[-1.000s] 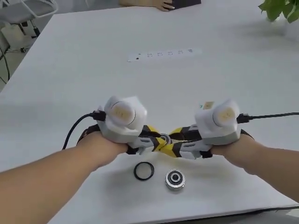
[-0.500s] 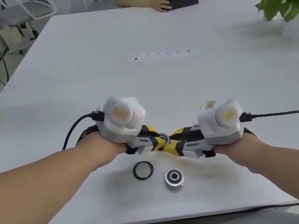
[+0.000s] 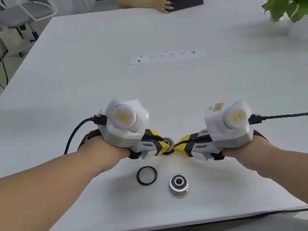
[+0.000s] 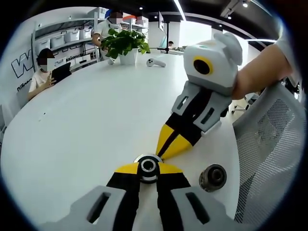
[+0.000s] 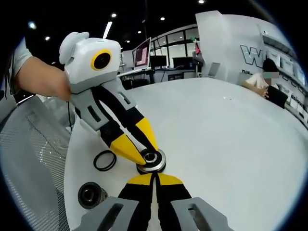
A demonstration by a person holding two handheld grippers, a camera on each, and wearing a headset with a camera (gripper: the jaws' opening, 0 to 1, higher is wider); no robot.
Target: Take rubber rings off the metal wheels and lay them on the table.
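Note:
My left gripper [image 3: 161, 145] is shut on a small metal wheel [image 3: 167, 143] with a dark rubber rim, held just above the white table [image 3: 72, 72]. The same wheel [image 4: 147, 165] sits between my left jaws. My right gripper [image 3: 179, 142] is shut, its yellow tips meeting the wheel's [image 5: 151, 159] rim from the right. I cannot tell whether they pinch the rubber. A loose black rubber ring [image 3: 147, 175] lies on the table below the grippers, with a bare metal wheel [image 3: 178, 183] beside it. The ring [image 5: 104, 160] and bare wheel [image 5: 91, 193] also lie left of my right jaws.
A white power strip [image 3: 166, 56] lies mid-table. A potted plant [image 3: 285, 9] stands at the far right corner, and a person's hand [image 3: 162, 5] rests at the far edge. The near table edge runs just below the bare wheel. A mesh chair [image 4: 269, 144] stands close behind.
My right gripper has drawn a little to the right, so its tips no longer overlap my left gripper's. The left gripper, ring and bare wheel stay put.

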